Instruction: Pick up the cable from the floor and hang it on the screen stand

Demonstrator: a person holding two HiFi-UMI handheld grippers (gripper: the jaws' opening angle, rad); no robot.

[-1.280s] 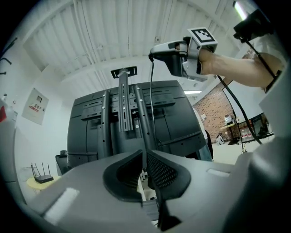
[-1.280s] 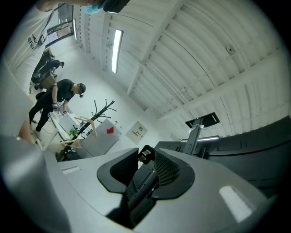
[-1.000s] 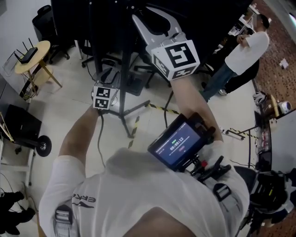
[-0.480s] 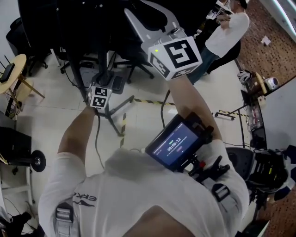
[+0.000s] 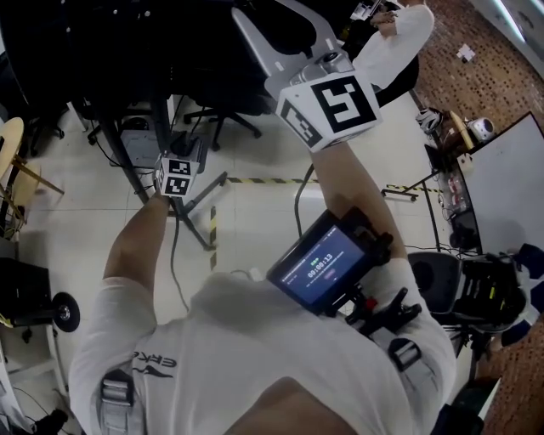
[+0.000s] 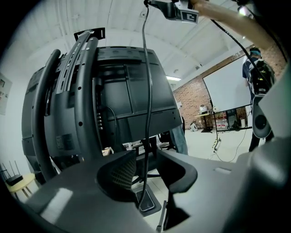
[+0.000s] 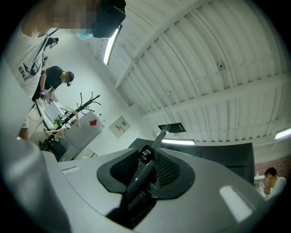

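A thin black cable hangs from my right gripper, raised overhead, straight down through the jaws of my left gripper. Those jaws are closing, but the pads stand clear of the cable on both sides. The right gripper is shut on the cable's black plug, which sticks up between its pads. In the head view the left gripper sits low beside the black screen stand; the right gripper is high above it. The screen's dark back fills the left gripper view.
The stand's splayed legs lie on the pale floor beside yellow-black tape. An office chair stands behind. A person in a white shirt is at the top right, a white board at the right, a round wooden table at the left.
The head view has swung to the right, so the stand and floor slid left. The left gripper has edged up and left along the stand. The right gripper stays raised with the plug.
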